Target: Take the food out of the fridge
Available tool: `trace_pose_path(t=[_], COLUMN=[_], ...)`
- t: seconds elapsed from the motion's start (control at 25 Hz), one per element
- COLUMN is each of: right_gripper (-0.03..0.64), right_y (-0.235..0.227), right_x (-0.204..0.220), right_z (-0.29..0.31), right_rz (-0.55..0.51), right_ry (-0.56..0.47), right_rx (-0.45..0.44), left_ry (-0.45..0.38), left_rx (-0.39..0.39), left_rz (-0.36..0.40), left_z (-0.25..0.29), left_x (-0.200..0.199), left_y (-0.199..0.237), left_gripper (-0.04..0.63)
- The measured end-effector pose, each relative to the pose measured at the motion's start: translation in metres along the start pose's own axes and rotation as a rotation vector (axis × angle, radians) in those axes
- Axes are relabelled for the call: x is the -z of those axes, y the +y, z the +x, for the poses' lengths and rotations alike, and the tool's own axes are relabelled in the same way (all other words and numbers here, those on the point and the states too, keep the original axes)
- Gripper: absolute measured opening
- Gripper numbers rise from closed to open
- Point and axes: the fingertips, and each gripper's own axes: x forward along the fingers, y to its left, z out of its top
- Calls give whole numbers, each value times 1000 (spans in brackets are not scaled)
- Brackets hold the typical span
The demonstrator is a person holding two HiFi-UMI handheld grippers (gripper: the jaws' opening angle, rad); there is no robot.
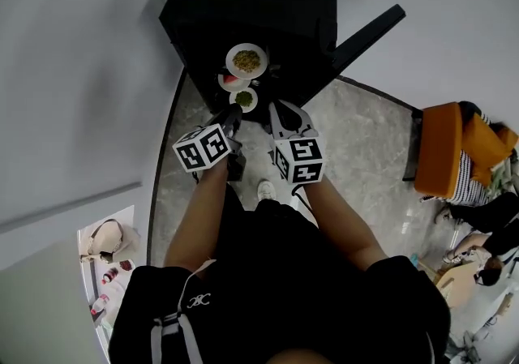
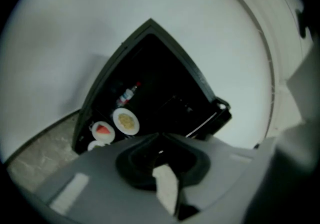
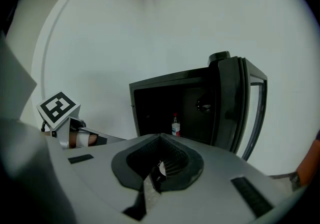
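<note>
The black fridge (image 1: 251, 6) stands open against a white wall, with its door (image 1: 369, 34) swung out to the right in the head view. Its inside is very dark, so the shelves are hard to make out. The food is still in it: a plate of yellowish food (image 1: 246, 60), a plate with something red (image 1: 231, 80) just below it, and a plate of green food (image 1: 243, 98) lowest. What each dish is cannot be told. From the head view the red plate is partly covered by the yellow one.

The left hand-held gripper (image 2: 160, 135) has its jaws together at the tips with nothing between them, and points at the fridge opening, short of the plates. In its tilted view the lowest plate is cut off by the gripper's grey body, and a small bottle (image 2: 127, 96) further in is blurred.

The right hand-held gripper (image 3: 160, 136) is also closed and empty. Its view shows the bottle upright at the back of the fridge, but its body covers the lower part of the opening where the plates sit. The left gripper's marker cube (image 3: 57, 108) shows at its left edge.

At the far right of the head view, an orange chair (image 1: 442, 152) and seated people are cut off by the picture's edge.
</note>
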Motion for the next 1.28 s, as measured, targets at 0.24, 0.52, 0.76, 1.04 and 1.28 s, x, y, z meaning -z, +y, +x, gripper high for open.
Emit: trace_pose_path(t=[0.24, 0.52, 0.76, 1.04, 1.28], right_gripper=[-2, -2, -2, -2, -2], right_y=[-1, 1, 0, -1, -7], right_x=[2, 12, 33, 52, 63], right_z=[11, 14, 16, 6, 0], right_rz=[13, 50, 81, 99, 116], right_ry=[27, 57, 92, 130, 152], right_rx=[87, 207, 277, 325, 368], left_ry=[-24, 80, 77, 147, 121], left_rx=[281, 270, 244, 170, 216], left_rz=[-387, -473, -606, -619, -713], left_z=[25, 68, 118, 156, 182], left_x=[-13, 1, 5, 31, 35], left_y=[8, 64, 120, 165, 171], left_gripper=[8, 9, 39, 73, 110])
